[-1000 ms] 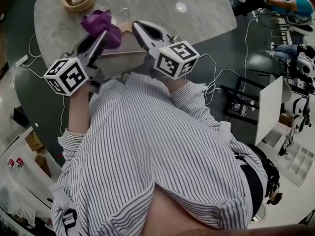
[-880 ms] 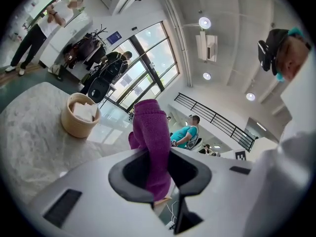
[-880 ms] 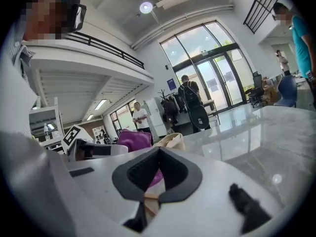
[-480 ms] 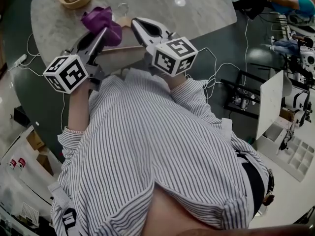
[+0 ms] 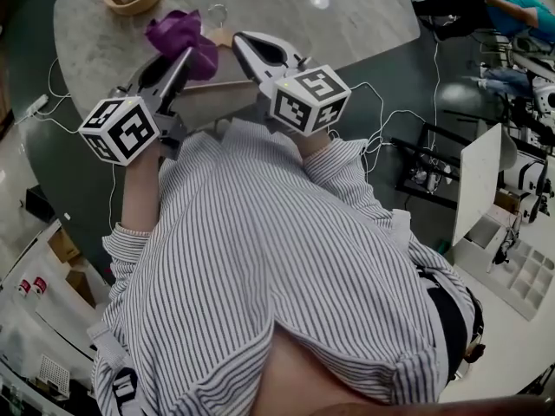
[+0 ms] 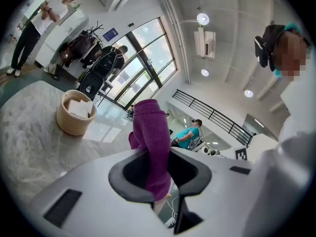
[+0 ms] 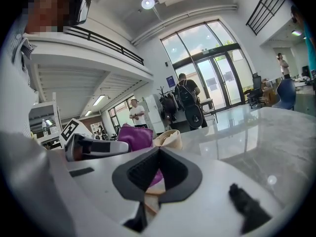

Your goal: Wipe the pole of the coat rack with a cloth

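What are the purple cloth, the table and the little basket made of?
Purple cloth: soft fuzzy knit or fleece, matte; it droops in folds. Table: probably polished marble or imitation; grey veining, glossy reflections. Basket: seemingly woven tan fibre, matte; weave too small to confirm.

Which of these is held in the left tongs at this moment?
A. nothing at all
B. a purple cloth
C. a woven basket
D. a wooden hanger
B: in the left gripper view the left tongs are closed on a purple cloth that sticks up between them, while the basket stands apart, further off.
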